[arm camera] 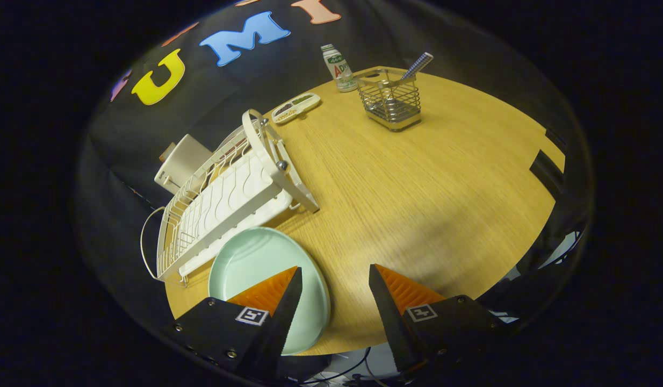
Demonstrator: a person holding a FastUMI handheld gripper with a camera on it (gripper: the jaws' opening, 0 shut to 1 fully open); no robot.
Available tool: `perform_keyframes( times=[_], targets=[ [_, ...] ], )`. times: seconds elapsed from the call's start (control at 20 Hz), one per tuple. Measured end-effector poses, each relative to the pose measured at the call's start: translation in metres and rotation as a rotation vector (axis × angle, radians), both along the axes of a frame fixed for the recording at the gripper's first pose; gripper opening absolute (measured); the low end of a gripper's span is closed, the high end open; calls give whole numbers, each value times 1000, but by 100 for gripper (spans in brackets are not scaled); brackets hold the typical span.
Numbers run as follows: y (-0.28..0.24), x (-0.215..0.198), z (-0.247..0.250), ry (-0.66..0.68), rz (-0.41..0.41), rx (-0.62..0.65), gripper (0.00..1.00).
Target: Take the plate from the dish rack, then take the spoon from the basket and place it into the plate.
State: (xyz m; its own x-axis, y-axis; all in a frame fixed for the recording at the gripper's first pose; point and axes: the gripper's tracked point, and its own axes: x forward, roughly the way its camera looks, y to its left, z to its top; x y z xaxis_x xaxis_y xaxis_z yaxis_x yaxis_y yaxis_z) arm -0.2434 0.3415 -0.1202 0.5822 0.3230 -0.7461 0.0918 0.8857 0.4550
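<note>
Plate [256, 263], pale green, lying flat on the round wooden tabletop [428, 188] just in front of the white dish rack [229, 199], so the first half of the task looks done. Gripper [334, 290] hovering above the near edge of the tabletop, fingers spread wide with nothing between them and touching nothing; the left fingertip [291, 285] hangs over the plate's right portion, the right one over bare wood. Basket [391, 99], wire, square, standing well beyond the fingers toward the far side of the tabletop, slightly to their right. Spoon [417, 65] standing in it, its patterned handle leaning up and out to the right past the rim; the bowl end is hidden inside the wires. Judged next move: a long reach forward and a little right, fingers brought either side of that slanting handle, across its long axis. Also present, far side: a small bottle [338, 67] left of the basket, and a flat compartmented tray [296, 106] beside the rack's far end.
</note>
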Motion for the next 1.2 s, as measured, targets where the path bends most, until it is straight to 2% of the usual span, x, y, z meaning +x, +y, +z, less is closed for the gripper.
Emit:
perform_keyframes(
  times=[0.15, 0.3, 0.45, 0.6, 0.9, 0.95, 1.0, 1.05, 1.2],
  targets=[
    [-35, 34, 24, -78, -100, -23, 78],
    [-70, 79, 53, -169, -233, 10, 77],
    [-107, 121, 63, -216, -358, 13, 77],
    [-133, 157, 65, -236, -441, 30, 78],
    [-165, 202, 52, -256, -498, 32, 77],
    [-166, 209, 54, -266, -497, 50, 74],
    [-166, 213, 53, -269, -498, 53, 64],
    [-167, 217, 49, -262, -494, 42, 58],
    [-170, 228, 46, -268, -481, 34, 58]
  ],
)
